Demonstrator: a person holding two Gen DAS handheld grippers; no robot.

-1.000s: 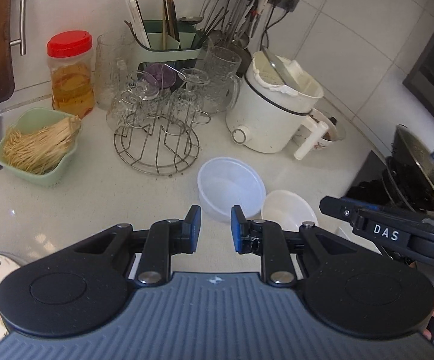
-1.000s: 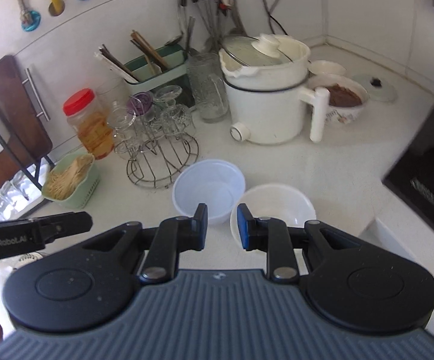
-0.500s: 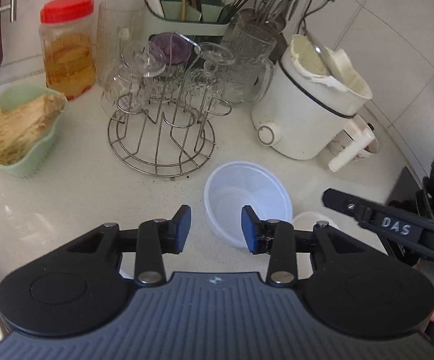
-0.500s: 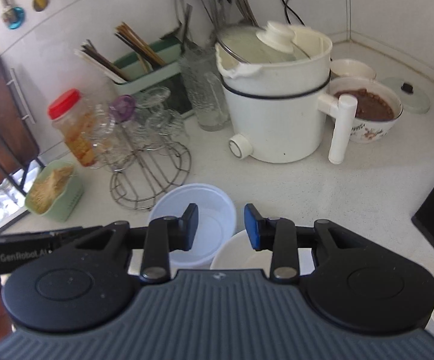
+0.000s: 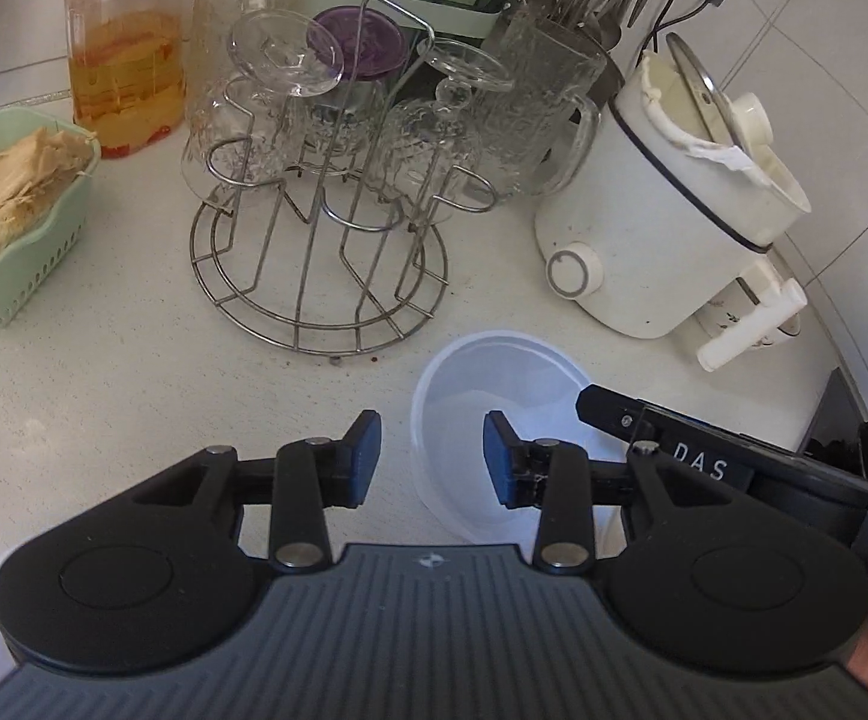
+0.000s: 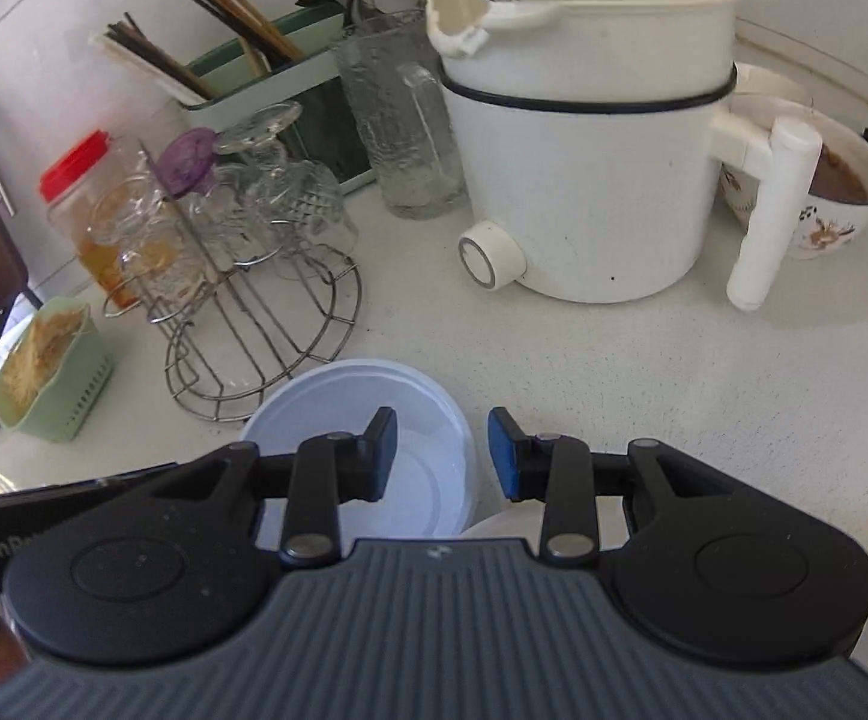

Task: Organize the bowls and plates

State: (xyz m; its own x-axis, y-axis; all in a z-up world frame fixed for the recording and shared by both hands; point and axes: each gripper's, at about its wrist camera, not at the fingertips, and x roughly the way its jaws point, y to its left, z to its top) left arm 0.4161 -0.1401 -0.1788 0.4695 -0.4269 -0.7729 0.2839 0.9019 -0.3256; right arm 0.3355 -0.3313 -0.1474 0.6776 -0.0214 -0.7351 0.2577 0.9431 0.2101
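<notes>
Just ahead of the left gripper [image 5: 432, 457], with its matt black plastic arms and blue rubbery pads, the bowl [image 5: 482, 384] looks like translucent, smooth, frosted plastic. Beyond it the rack [image 5: 320, 276] is shiny bare wire metal holding clear patterned glasses [image 5: 284, 60]. Right of these the cooker [image 5: 662, 228] is glossy white plastic. The counter [image 5: 104, 384] is pale speckled stone, slightly glossy.

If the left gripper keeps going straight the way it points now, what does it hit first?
Most likely the near-left rim of the translucent bowl, which sits between the open fingers of the left gripper. Depth is unclear, so it could touch the countertop just beside the rim instead.
</notes>
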